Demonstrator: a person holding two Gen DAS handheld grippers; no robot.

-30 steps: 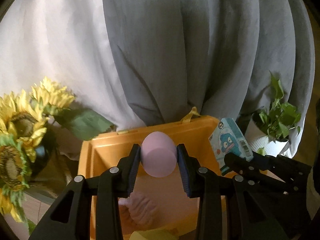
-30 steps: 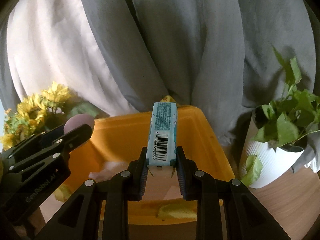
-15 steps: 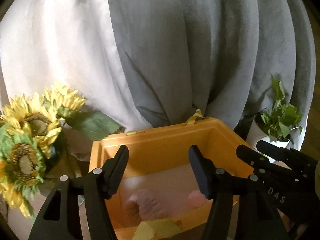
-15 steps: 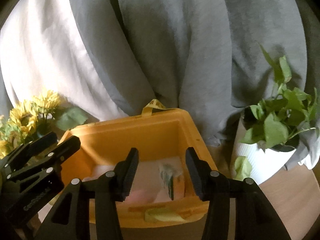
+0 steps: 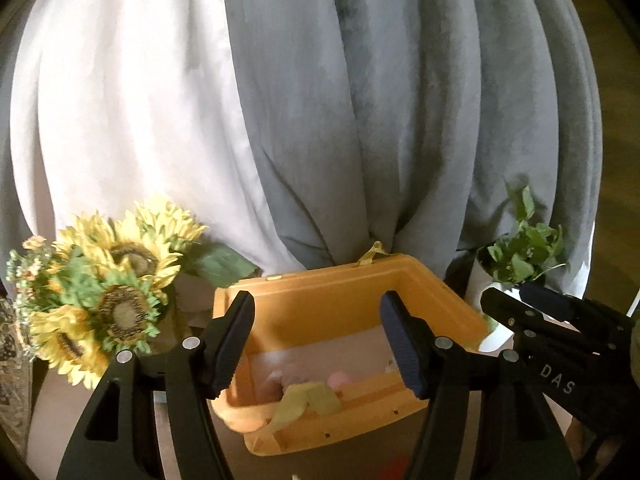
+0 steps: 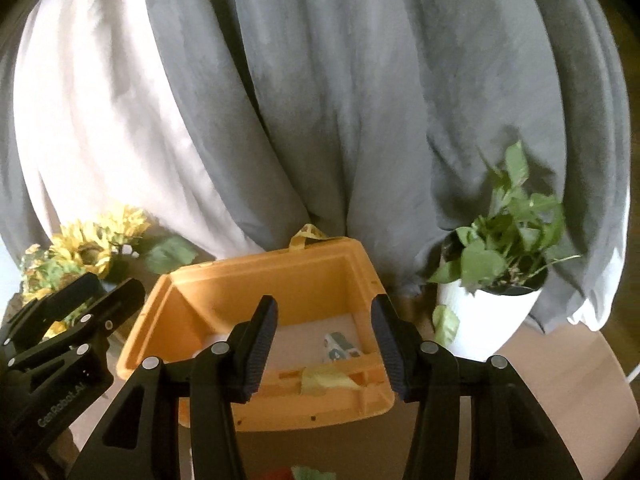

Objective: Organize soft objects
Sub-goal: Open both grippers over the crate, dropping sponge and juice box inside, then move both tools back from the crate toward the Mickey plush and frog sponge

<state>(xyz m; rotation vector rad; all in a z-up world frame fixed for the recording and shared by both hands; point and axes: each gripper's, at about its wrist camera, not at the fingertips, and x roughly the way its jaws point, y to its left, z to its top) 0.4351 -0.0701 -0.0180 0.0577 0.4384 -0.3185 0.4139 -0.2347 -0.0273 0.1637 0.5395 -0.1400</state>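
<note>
An orange bin (image 5: 320,292) stands before the curtain; it also shows in the right wrist view (image 6: 320,268). Inside it lie pink soft things (image 5: 288,380) and a blue-and-white tissue pack (image 6: 338,346). A yellow cloth (image 5: 308,400) hangs over its near rim, also seen in the right wrist view (image 6: 326,380). My left gripper (image 5: 320,344) is open and empty, above and just in front of the bin. My right gripper (image 6: 324,344) is open and empty over the bin's near rim. Each gripper shows at the edge of the other's view.
A bunch of sunflowers (image 5: 104,300) stands left of the bin. A potted green plant in a white pot (image 6: 492,300) stands to its right on a wooden surface (image 6: 560,380). Grey and white curtains (image 5: 320,120) hang close behind.
One second ago my left gripper held a pink egg-shaped sponge and my right held the tissue pack. Both opened and dropped them into the bin. Both grippers have pulled back and up.
</note>
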